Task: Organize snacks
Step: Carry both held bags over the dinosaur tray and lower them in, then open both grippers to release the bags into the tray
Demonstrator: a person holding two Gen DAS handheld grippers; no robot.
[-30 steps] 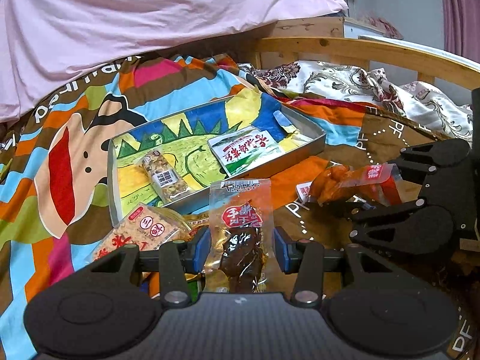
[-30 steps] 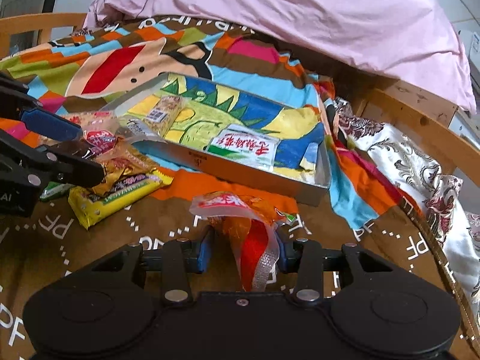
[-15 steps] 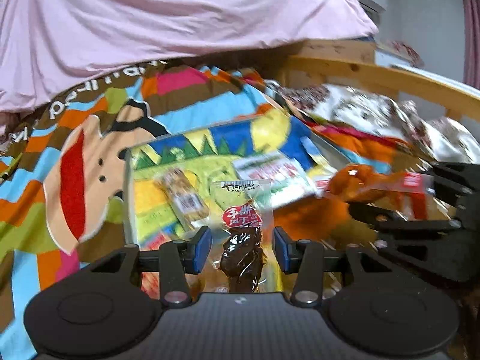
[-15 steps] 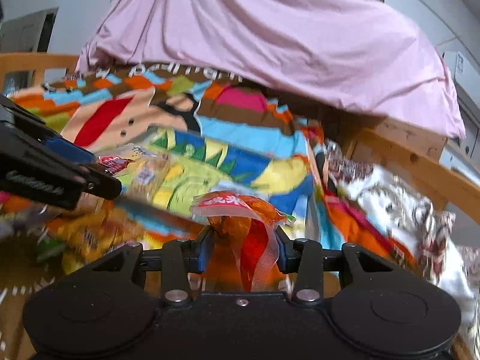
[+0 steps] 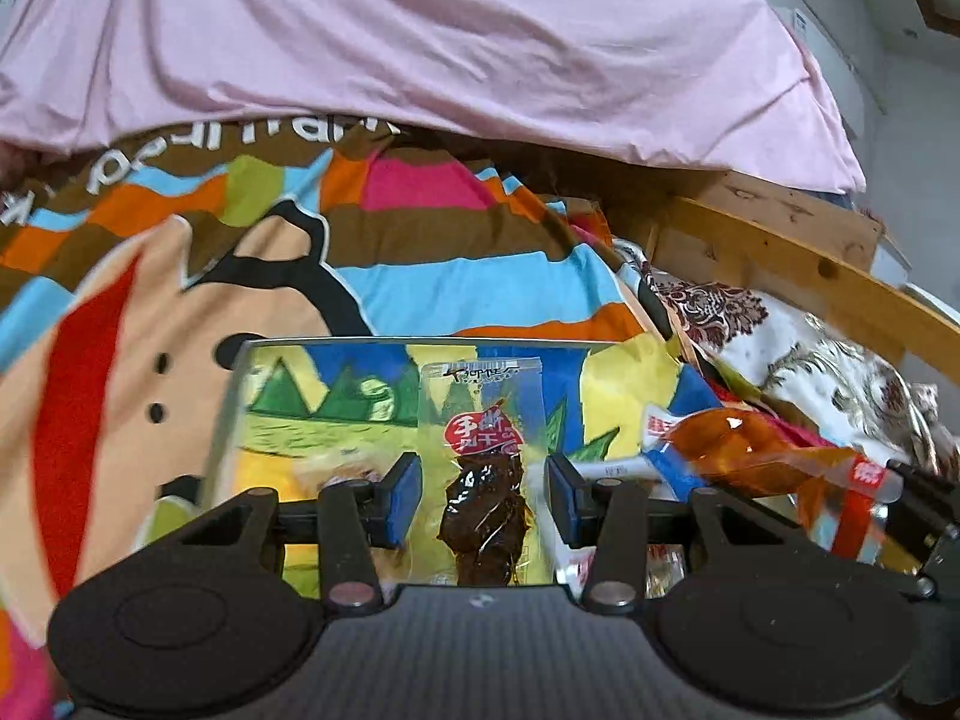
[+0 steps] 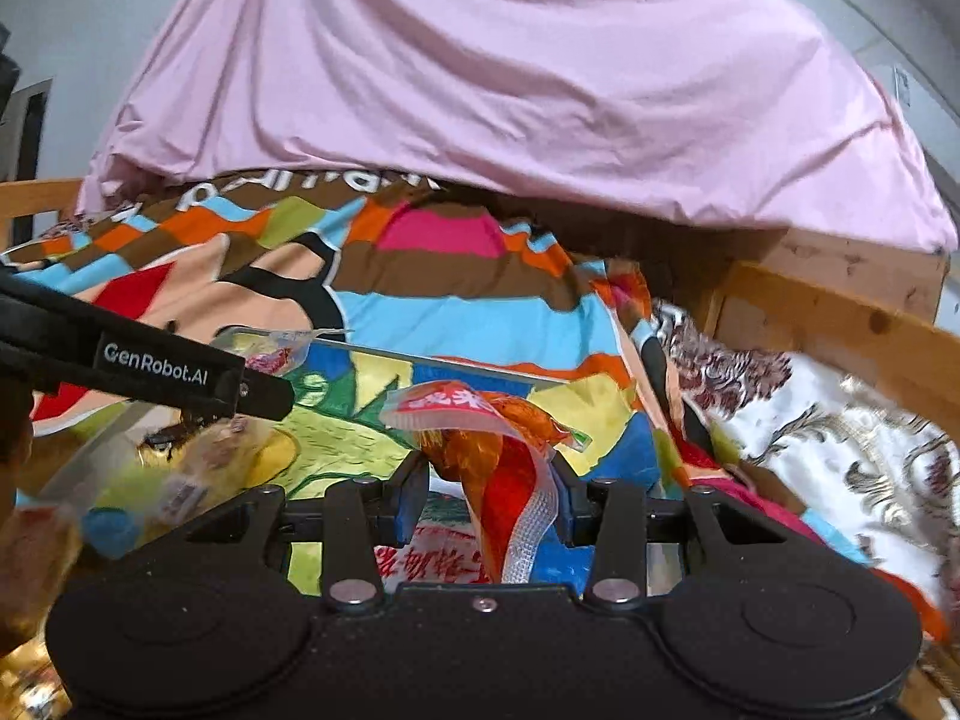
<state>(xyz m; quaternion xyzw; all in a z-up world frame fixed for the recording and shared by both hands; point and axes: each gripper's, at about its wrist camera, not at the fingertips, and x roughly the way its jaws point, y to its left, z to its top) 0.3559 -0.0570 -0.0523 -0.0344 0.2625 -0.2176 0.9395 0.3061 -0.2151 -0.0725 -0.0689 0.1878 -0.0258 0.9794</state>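
Note:
My left gripper [image 5: 483, 498] is shut on a clear packet of dark brown dried snack with a red label [image 5: 483, 468], held upright over the metal tray [image 5: 420, 341] with the cartoon picture. My right gripper [image 6: 489, 498] is shut on an orange-red snack packet [image 6: 498, 462], also above the tray [image 6: 456, 365]. In the left wrist view that orange packet [image 5: 750, 450] hangs just to the right. In the right wrist view the left gripper's finger [image 6: 180, 372] crosses from the left. A white packet with red writing [image 6: 432, 558] lies in the tray beneath; a blurred bar [image 6: 180, 492] lies further left.
The tray rests on a colourful cartoon bedcover [image 5: 420, 228]. A pink sheet [image 5: 420, 30] hangs behind it. A wooden bed rail [image 5: 780, 258] and a white patterned cloth [image 5: 810, 360] lie to the right. Blurred loose snacks [image 6: 36, 540] sit at the lower left.
Both grippers have travelled forward with their packets, from the bedcover in front of the tray to above it. The tray now fills the lower middle of both views.

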